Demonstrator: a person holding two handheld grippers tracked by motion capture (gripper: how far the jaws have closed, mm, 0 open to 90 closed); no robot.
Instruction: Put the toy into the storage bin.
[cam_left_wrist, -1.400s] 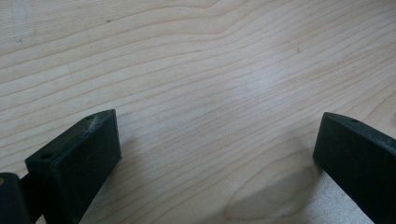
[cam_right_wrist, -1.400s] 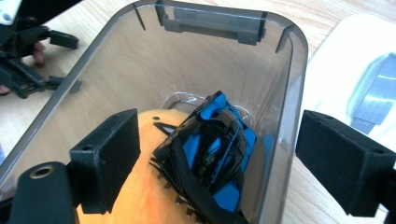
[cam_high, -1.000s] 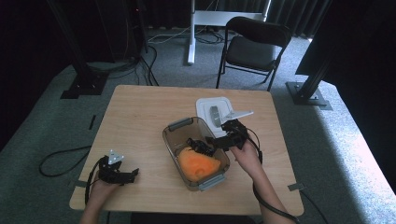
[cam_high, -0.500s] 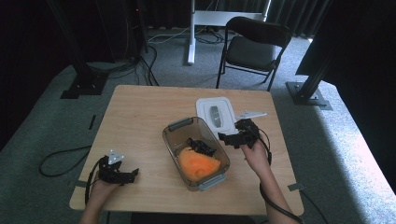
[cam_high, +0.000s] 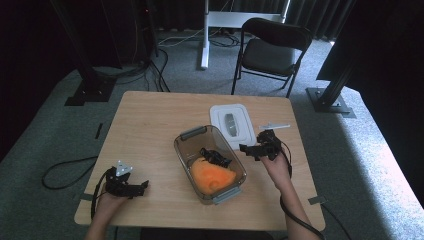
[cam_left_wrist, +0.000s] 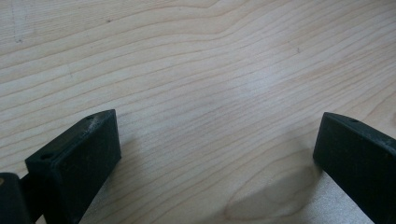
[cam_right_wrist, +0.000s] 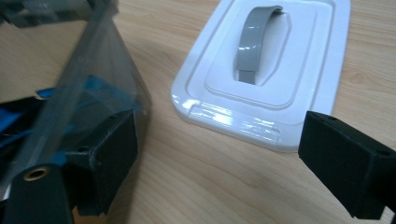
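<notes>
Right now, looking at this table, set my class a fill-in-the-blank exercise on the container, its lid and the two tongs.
1. The clear container holds an ____ cloth-like item.
2. The white lid lies on the ____, beside the container.
3. The lid's handle is ____ in colour.
4. The right tongs and the left tongs both stand ____.

Missing words: orange; table; grey; open

A light wooden table with visible grain carries everything. A clear plastic box stands near the middle, toward the near edge. A white lid with a grey handle lies flat just beyond it, toward the far right corner. A small white strip lies beside the lid, near the right edge.
</notes>
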